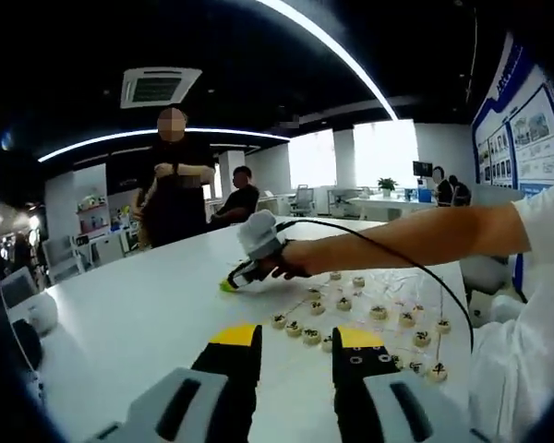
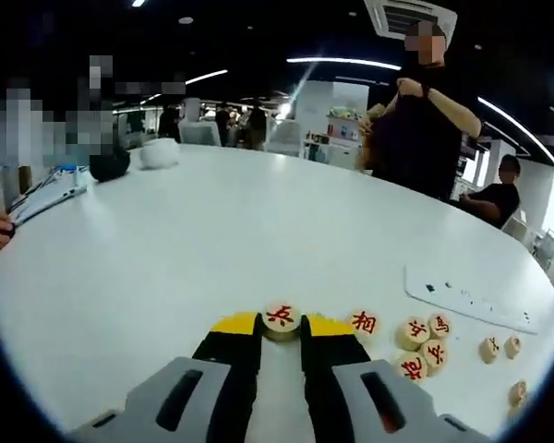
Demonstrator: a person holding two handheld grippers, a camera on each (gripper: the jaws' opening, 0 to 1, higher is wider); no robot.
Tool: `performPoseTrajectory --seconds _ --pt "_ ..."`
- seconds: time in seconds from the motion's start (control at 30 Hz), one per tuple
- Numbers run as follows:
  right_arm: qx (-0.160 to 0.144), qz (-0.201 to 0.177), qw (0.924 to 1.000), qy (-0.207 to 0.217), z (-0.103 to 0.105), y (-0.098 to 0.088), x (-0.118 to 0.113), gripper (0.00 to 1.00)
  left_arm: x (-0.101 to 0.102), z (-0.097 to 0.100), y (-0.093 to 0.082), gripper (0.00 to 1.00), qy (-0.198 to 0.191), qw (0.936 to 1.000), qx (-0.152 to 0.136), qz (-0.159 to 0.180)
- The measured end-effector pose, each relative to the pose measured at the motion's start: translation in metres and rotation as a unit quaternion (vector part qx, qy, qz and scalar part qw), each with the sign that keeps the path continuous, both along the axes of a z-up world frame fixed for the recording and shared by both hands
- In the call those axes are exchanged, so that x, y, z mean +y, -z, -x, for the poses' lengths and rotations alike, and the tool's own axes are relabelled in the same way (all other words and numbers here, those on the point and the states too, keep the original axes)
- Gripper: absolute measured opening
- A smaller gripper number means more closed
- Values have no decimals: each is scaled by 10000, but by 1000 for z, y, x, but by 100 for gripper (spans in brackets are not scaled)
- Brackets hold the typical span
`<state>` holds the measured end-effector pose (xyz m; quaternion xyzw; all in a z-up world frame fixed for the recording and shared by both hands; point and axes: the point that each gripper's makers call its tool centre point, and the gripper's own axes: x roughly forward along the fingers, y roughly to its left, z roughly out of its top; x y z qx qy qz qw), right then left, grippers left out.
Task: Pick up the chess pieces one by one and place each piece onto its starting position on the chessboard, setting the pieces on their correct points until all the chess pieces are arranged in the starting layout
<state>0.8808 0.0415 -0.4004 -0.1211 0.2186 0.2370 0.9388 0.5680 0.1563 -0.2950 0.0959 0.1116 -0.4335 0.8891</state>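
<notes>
My right tongs (image 2: 282, 325) pinch the red soldier piece (image 2: 282, 318) at twelve o'clock; I should lift straight up. My left tongs (image 1: 295, 338) hang open, empty.

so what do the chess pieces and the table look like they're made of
The chess pieces: probably light wood, matte, pale tan discs with red painted or inlaid characters; plastic can't be ruled out. The table: a smooth white top with a soft sheen, likely laminate or painted board; the pictures don't settle which.
</notes>
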Motion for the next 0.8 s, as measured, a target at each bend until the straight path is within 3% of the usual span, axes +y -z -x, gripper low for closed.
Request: performPoseTrajectory --seconds 0.13,0.43,0.8 --pt "53 -122 9997 -198 29 -8 2 19 -4 3 -3 32 102 9999 -12 32" --pt "-45 -184 9976 -667 88 -36 -23 19 -9 8 -5 32 225 9997 -34 37" --pt "-418 -610 9953 -619 161 -76 -96 19 -32 30 -14 33 835 9963 -148 148"
